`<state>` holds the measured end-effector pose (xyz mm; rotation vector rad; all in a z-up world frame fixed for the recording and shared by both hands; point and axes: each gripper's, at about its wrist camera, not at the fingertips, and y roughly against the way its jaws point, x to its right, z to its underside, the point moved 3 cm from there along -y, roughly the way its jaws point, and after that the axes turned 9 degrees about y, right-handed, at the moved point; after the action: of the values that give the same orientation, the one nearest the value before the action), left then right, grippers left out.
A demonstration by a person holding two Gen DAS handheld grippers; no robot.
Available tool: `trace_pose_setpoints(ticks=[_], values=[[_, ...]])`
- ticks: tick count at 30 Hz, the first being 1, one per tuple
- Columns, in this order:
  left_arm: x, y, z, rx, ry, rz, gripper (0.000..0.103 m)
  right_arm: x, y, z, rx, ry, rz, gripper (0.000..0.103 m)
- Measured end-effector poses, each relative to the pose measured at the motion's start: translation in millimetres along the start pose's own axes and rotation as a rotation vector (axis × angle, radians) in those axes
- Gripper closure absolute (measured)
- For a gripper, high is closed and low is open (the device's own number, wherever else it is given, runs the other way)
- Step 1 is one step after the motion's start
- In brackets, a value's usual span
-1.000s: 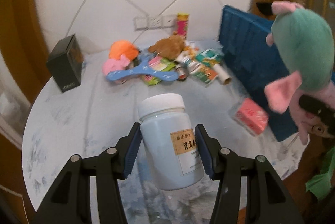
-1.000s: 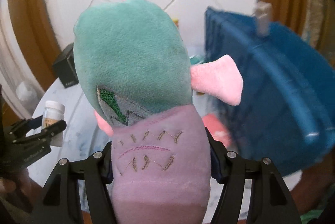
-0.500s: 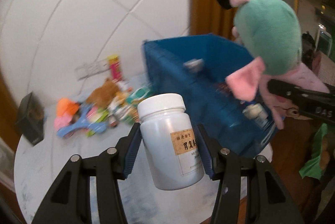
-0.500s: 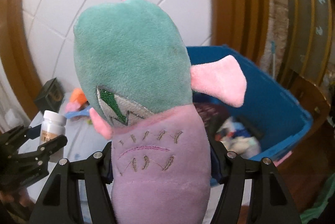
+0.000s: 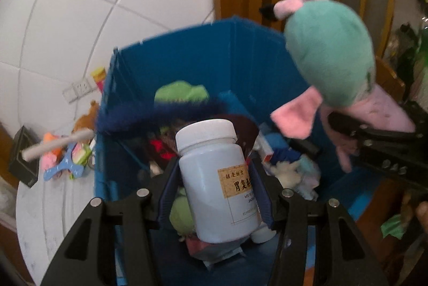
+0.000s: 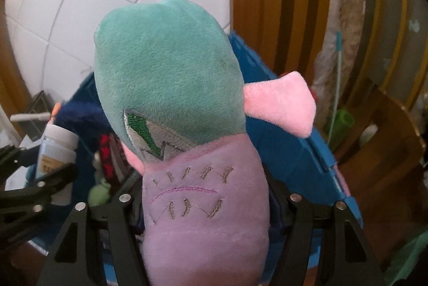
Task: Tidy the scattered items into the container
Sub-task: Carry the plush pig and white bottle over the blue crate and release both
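My left gripper is shut on a white pill bottle with a tan label, held upright above the open blue bin. The bin holds several items, among them a green plush and a dark blue fluffy duster. My right gripper is shut on a teal and pink plush toy, which fills most of the right wrist view and hangs over the bin's right side. The same plush shows at the right of the left wrist view. The bottle appears at the left of the right wrist view.
Scattered items remain on the round table left of the bin: a blue plastic piece, an orange toy, a brown plush and a black box. A tiled wall stands behind, wooden furniture to the right.
Both grippers swung right from over the table to above the blue bin, each keeping its grip. The bin's inside has come into view under the bottle and plush.
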<state>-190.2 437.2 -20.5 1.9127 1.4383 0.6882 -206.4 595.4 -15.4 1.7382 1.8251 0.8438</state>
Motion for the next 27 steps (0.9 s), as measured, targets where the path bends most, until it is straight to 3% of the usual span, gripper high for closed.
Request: trace_pose_setpoints(ticks=[4, 6, 8, 10, 19, 27], values=[[1.8, -14.5, 3.9, -0.029, 0.017, -0.038, 0.052, 12.2, -13.6, 8.3, -0.018, 0.003, -0.029, 0.036], [0.5, -16.9, 6.0, -0.030, 0.017, -0.059, 0.050, 13.9, -15.5, 9.2, -0.017, 0.001, -0.036, 0.029], [-0.8, -19.3, 8.1, -0.032, 0.018, -0.079, 0.021, 15.3, -15.7, 9.1, -0.012, -0.003, -0.036, 0.014], [-1.3, -20.6, 10.3, -0.031, 0.020, -0.093, 0.013, 17.1, -14.2, 8.0, -0.007, -0.007, -0.024, 0.001], [-9.0, -12.3, 17.7, -0.027, 0.058, -0.096, 0.013, 13.6, -20.7, 12.1, -0.021, 0.013, -0.007, 0.001], [-45.0, 16.5, 20.4, 0.026, 0.114, -0.126, 0.013, -16.3, -21.6, 9.5, -0.034, 0.057, -0.031, 0.000]])
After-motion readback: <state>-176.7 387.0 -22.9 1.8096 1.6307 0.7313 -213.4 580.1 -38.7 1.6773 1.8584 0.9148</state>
